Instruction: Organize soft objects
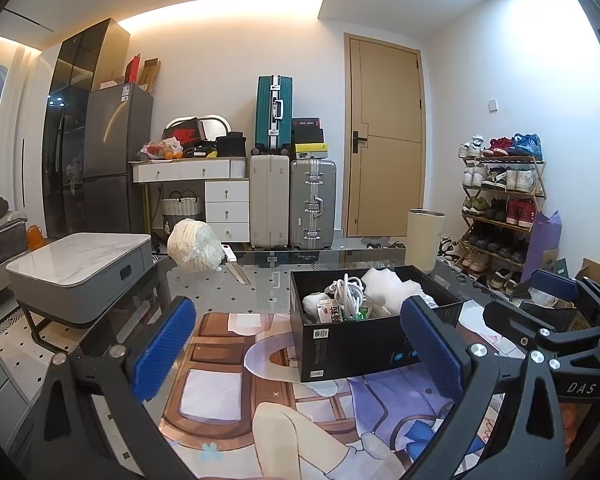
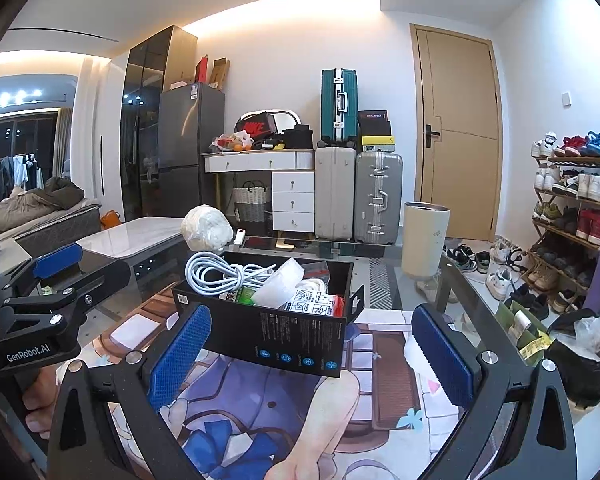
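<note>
An open black box [image 1: 352, 344] [image 2: 288, 340] stands on the glass table with the printed mat [image 1: 236, 380]. Inside it lie a coiled white cable [image 1: 350, 292] [image 2: 220, 272], crumpled clear plastic [image 1: 388, 286] [image 2: 280, 286] and small packets [image 2: 314, 304]. A white bundle wrapped in plastic [image 1: 196, 246] [image 2: 206, 228] sits at the table's far edge, beyond the box. My left gripper [image 1: 298, 320] is open just short of the box, holding nothing. My right gripper [image 2: 312, 316] is open too, with the box's near wall between its blue pads [image 2: 180, 356], apart from them.
A white-handled tool [image 1: 236, 266] lies beside the bundle. A cream bin [image 2: 424, 236], suitcases [image 1: 292, 204] and a shoe rack [image 2: 572, 208] stand behind the table. A grey coffee table [image 1: 80, 272] is at the left, a black bag [image 2: 580, 364] at the right.
</note>
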{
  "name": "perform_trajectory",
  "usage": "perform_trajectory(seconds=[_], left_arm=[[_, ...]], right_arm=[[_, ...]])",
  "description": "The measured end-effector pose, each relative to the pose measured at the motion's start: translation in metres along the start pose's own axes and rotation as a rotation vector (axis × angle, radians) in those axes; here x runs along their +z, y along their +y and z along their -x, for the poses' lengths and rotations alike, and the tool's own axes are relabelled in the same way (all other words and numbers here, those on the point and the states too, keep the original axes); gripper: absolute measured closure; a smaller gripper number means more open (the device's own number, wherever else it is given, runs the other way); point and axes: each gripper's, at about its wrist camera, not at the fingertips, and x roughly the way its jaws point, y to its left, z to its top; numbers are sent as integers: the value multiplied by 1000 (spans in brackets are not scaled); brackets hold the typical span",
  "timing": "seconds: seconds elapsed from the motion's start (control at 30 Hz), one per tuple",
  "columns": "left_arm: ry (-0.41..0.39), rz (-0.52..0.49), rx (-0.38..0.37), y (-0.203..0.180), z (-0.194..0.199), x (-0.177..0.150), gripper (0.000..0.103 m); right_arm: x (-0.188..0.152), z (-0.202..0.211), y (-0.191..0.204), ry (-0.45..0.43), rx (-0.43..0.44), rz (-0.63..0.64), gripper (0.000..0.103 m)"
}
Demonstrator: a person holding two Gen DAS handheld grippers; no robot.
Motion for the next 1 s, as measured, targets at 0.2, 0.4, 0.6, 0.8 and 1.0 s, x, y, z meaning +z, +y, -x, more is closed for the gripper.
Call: perform_trajectory(seconds=[0.2, 0.4, 0.6, 0.8, 1.0], left_arm=[[0, -2, 1, -1, 0, 0, 0], [3, -4, 0, -1, -1, 0, 0], [4, -7, 5, -2, -1, 0, 0], [13, -12, 4, -1, -1, -1, 0], [15, -14, 3, -2, -2, -1, 0]], right_arm=[[0, 0, 0, -1, 0, 0, 1], [0, 0, 0, -2, 1, 3, 1], [0, -1, 1, 8, 0, -1, 1], [2, 2, 3, 5, -2, -4, 1], [3, 2, 3, 4, -1, -4, 1]])
